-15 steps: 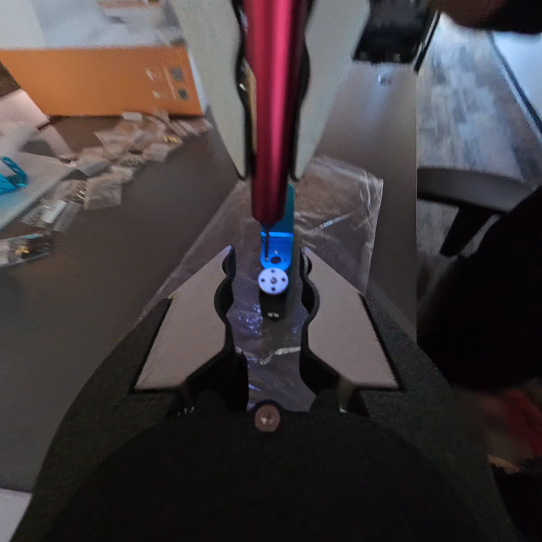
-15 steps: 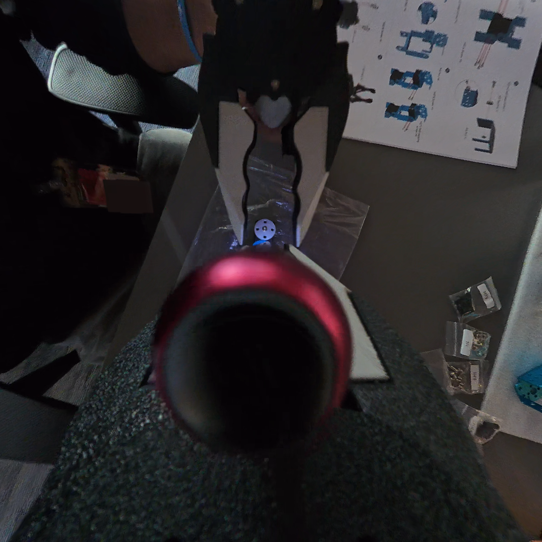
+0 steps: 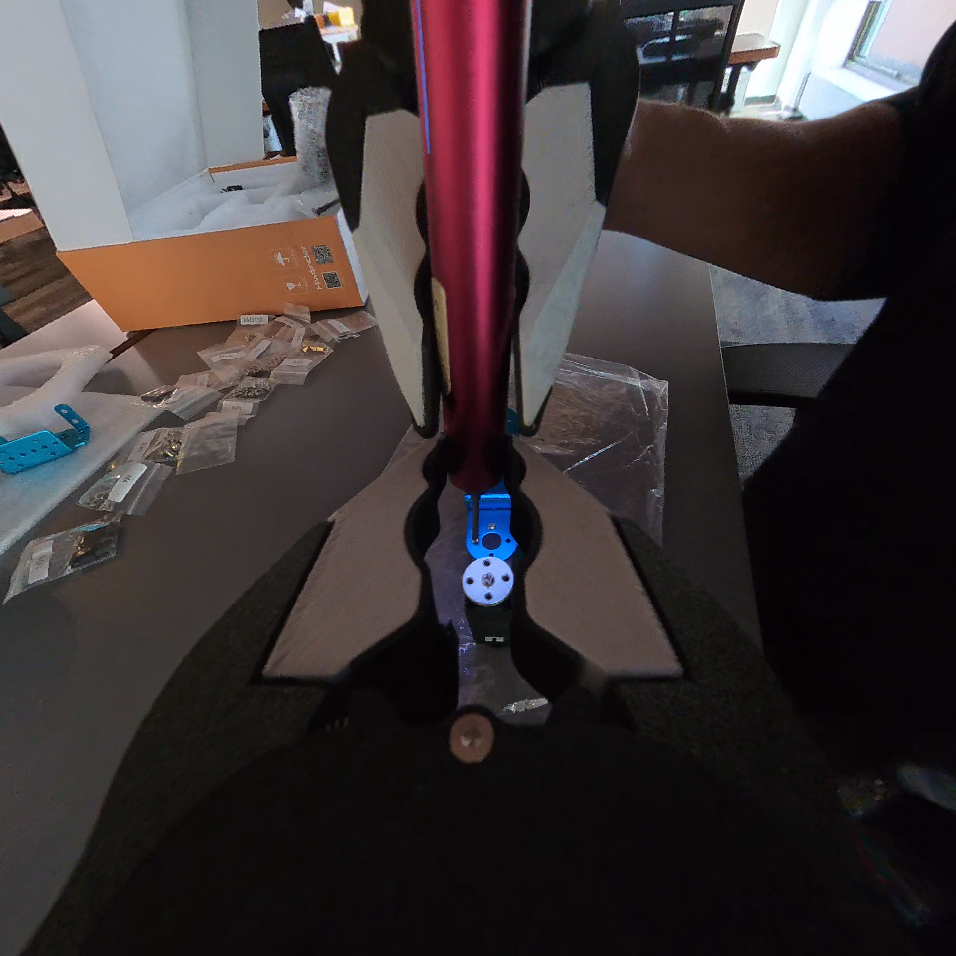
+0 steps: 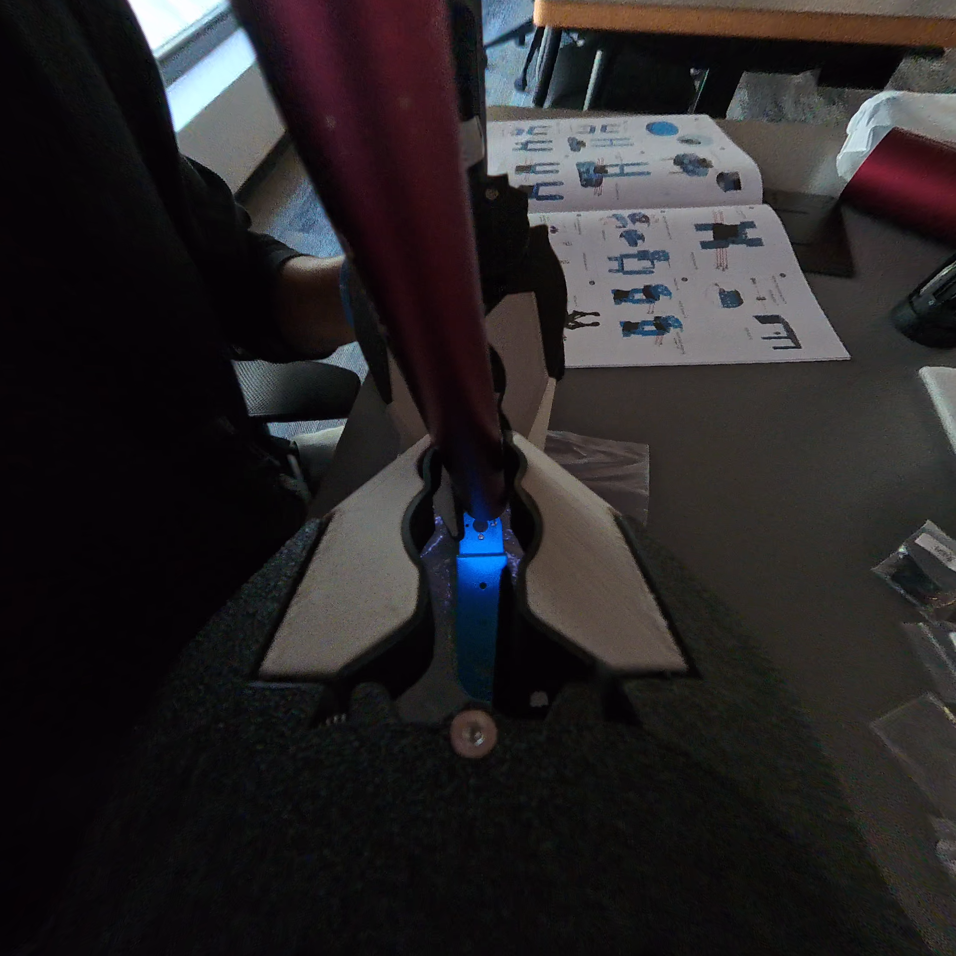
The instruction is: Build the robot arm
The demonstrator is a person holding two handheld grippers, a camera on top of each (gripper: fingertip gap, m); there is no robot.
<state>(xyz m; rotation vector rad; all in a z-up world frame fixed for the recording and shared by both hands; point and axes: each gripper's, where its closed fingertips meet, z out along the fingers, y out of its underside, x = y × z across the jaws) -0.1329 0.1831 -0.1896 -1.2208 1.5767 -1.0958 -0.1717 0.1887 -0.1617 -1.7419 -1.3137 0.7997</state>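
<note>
A black servo (image 3: 489,623) with a white round horn (image 3: 486,579) and a blue bracket (image 3: 494,533) lies on a clear plastic bag (image 3: 605,429) on the dark table. My left gripper (image 3: 478,460) is open and straddles the servo, with gaps on both sides. My right gripper (image 3: 476,429) comes down opposite it, shut on the lower end of a red screwdriver (image 3: 471,258), whose thin bit (image 3: 473,522) rests on the bracket. In the right wrist view my right gripper (image 4: 473,450) holds the screwdriver (image 4: 393,233) above the bracket (image 4: 478,595). The left gripper's finger (image 4: 522,352) stands behind.
An orange and white box (image 3: 207,274), several small bags of hardware (image 3: 207,414), white foam (image 3: 46,372) and a blue perforated bracket (image 3: 36,450) lie to the left. An open instruction booklet (image 4: 672,258) and more bags (image 4: 921,574) lie on the right gripper's right. A person's arm (image 3: 750,196) reaches in.
Both views now look more level across the table. In the right view the screwdriver's handle end faced the camera; now it slants up to the top left. The bit stays on the bracket.
</note>
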